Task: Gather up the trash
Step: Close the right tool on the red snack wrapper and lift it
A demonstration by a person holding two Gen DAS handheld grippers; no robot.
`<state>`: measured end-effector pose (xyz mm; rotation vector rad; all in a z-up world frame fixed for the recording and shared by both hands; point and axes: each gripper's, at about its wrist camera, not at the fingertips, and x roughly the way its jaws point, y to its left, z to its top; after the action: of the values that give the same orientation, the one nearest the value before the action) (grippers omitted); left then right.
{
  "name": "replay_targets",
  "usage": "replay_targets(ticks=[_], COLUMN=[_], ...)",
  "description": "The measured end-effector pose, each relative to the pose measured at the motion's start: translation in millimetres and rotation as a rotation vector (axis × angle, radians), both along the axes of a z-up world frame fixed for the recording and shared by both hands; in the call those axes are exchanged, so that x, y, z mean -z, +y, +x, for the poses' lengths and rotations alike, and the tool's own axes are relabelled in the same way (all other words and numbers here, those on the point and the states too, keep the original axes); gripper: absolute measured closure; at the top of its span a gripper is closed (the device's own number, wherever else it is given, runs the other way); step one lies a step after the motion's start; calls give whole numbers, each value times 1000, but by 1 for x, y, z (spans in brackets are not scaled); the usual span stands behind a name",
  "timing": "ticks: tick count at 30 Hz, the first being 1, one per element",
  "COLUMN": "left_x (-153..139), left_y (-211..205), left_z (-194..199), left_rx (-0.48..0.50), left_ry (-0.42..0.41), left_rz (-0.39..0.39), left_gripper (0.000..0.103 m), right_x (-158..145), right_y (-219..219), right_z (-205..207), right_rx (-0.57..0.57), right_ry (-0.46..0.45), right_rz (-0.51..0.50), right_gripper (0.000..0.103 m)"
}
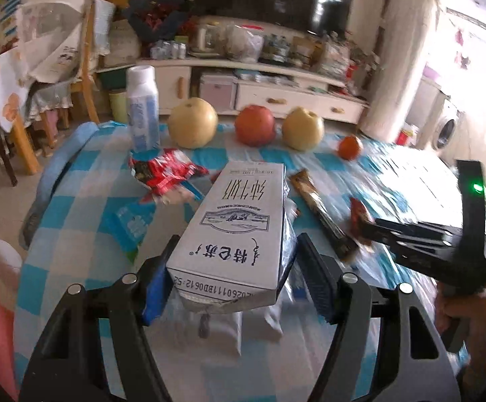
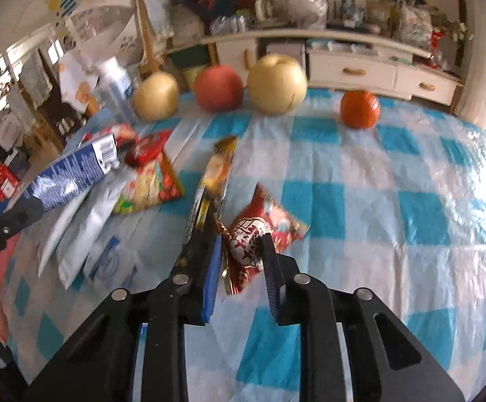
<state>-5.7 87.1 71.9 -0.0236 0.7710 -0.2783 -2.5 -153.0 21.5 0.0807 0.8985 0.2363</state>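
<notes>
Left gripper (image 1: 233,264) clamping white milk carton (image 1: 234,224), right gripper (image 2: 239,254) pinching crumpled red wrapper (image 2: 259,234)

Daylight flooded in from the right of the left wrist view, where the window (image 1: 471,43) was blown out to white. Glare lay across the plastic tablecloth (image 2: 427,201) on that side. Both views bent strongly at their dark, rounded edges. Motion blur smeared the wrappers (image 2: 149,181) and the fruit (image 2: 156,95); the milk carton (image 1: 233,227) stayed fairly sharp.
</notes>
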Motion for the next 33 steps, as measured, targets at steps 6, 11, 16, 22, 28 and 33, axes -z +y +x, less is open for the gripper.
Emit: replay_targets(ticks=[6, 11, 16, 22, 28, 33], left_x=[7, 7, 16, 26, 41, 39], left_y=[-11, -18, -34, -57, -64, -55], left_z=[-18, -15, -9, -15, -17, -16], left_rx=[85, 75, 87, 156, 150, 117], left_ry=[25, 17, 21, 13, 18, 31], left_rz=[110, 143, 201, 298, 419, 378], left_gripper=[32, 22, 21, 21, 21, 30], right_x=[-1, 5, 9, 12, 15, 15], right_y=[-10, -11, -6, -5, 4, 12], right_z=[-2, 9, 20, 27, 24, 24], right_rx=[59, 83, 101, 89, 46, 34], right_ry=[8, 34, 26, 22, 38, 9], right_rz=[37, 103, 91, 91, 70, 26], right_gripper=[36, 36, 36, 55, 62, 53])
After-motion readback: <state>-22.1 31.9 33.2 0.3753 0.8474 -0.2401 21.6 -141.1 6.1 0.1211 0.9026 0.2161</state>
